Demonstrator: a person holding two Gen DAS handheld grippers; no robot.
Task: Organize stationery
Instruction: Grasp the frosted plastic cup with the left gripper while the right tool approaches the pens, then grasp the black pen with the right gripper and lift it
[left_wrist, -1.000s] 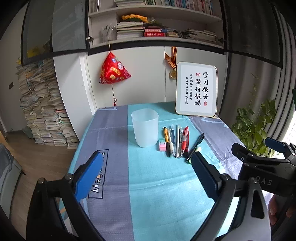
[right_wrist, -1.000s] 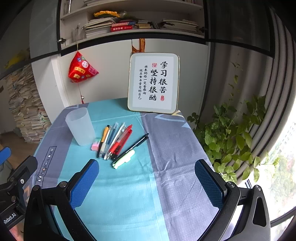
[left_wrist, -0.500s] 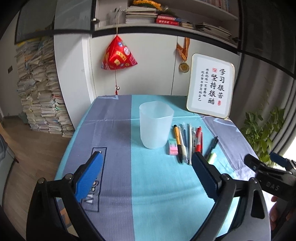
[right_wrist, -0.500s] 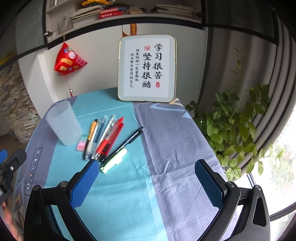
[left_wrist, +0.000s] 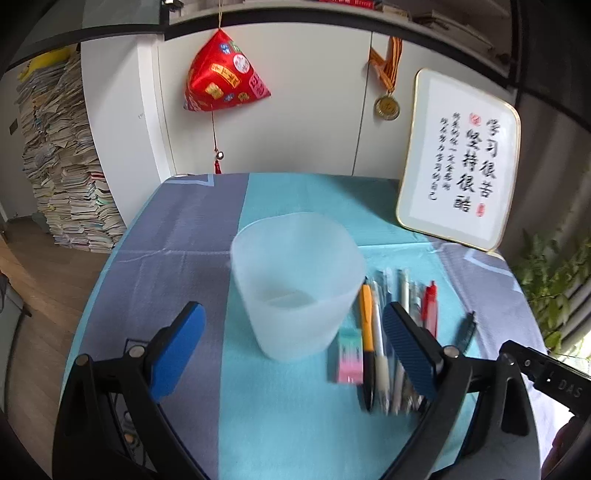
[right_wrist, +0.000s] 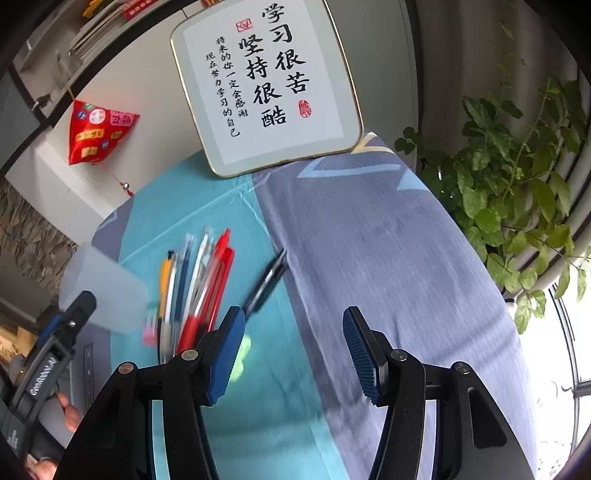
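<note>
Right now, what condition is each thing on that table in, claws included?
Cup: upright, empty, on the cloth.
Pens: lying side by side beside the cup.
Black pen: lying apart from the row.
Eraser: flat by the cup's base.
Framed calligraphy: propped upright, leaning back.
Left claw: open, nothing held.
Right claw: has just been closing; open, nothing held.

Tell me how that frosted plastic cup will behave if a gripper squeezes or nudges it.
The cup looks thin-walled and translucent, so it will probably flex under a squeeze. It appears empty, so it is likely light and may slide or tip if nudged near the rim. Its smooth, tapering sides could slip upward out of the pads.
</note>
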